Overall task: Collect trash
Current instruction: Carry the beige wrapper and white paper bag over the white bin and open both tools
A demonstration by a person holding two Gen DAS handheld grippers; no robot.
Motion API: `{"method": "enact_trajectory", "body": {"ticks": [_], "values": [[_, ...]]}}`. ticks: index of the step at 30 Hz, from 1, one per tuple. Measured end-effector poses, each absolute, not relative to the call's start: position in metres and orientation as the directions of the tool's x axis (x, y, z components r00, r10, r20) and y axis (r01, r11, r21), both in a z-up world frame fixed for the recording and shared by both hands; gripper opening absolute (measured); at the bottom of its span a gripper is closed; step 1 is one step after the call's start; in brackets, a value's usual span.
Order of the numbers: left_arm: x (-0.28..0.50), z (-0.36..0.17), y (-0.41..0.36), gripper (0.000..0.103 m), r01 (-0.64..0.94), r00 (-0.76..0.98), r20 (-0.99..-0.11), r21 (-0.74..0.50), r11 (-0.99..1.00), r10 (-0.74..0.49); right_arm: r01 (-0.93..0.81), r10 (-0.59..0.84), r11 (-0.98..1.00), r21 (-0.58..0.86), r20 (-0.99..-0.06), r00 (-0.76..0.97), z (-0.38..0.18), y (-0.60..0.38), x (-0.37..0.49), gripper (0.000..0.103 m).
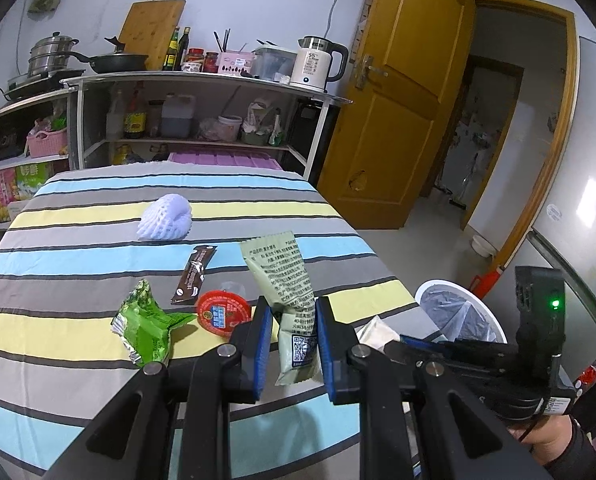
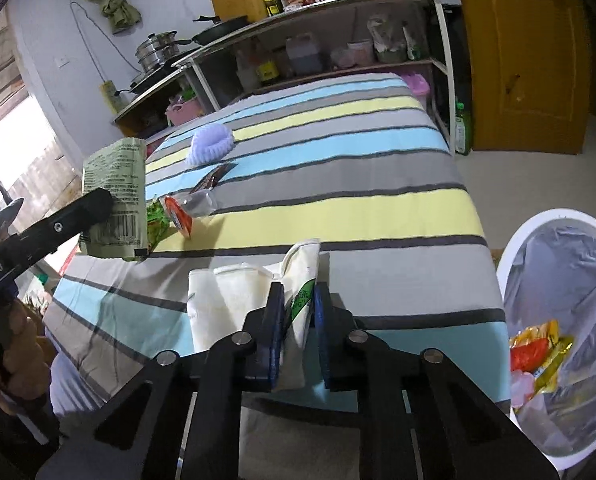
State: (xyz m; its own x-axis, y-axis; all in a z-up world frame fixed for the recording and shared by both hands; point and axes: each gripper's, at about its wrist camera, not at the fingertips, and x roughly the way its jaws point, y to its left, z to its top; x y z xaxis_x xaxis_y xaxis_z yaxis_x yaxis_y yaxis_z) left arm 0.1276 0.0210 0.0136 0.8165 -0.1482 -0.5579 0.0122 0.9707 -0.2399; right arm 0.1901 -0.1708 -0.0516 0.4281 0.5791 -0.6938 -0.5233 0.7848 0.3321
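Over striped table (image 1: pixel 78 240) — both tongs (image 1: pixel 292 344) (image 2: pixel 299 334) gripping wrappers.

**Stripes, greens and a red lid**

The surface (image 1: pixel 98 248) wears a cloth striped in grey, pale blue and pale yellow, with thin black lines between. A sage-green packet (image 1: pixel 288 280) carries dark print and a QR patch. The crumpled wrapper (image 1: pixel 146 328) is bright green with silver edges. The sachet (image 1: pixel 194 276) is dark brown, the cup lid (image 1: pixel 222 312) red with blue lettering, the foam net (image 1: pixel 164 218) white. The left claw (image 1: pixel 294 340) has blue pads (image 1: pixel 262 344) on black. A cream pouch (image 2: pixel 301 280) shows green lettering. The bin (image 2: pixel 537 236) is white, its liner clear.
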Motion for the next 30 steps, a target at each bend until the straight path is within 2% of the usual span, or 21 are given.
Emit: {"method": "enact_trajectory", "body": {"ticks": [14, 30], "values": [[0.132, 0.018, 0.001, 0.022, 0.065, 0.814, -0.551, -0.229, 0.971, -0.184, -0.494, 0.54, 0.829, 0.261, -0.601, 0.589, -0.004, -0.2, 0.179, 0.011], [0.15, 0.025, -0.042, 0.022, 0.169, 0.8, -0.539, -0.223, 0.96, -0.265, -0.429, 0.477, 0.874, 0.228, -0.574, 0.666, 0.01, -0.234, 0.169, 0.011]]}}
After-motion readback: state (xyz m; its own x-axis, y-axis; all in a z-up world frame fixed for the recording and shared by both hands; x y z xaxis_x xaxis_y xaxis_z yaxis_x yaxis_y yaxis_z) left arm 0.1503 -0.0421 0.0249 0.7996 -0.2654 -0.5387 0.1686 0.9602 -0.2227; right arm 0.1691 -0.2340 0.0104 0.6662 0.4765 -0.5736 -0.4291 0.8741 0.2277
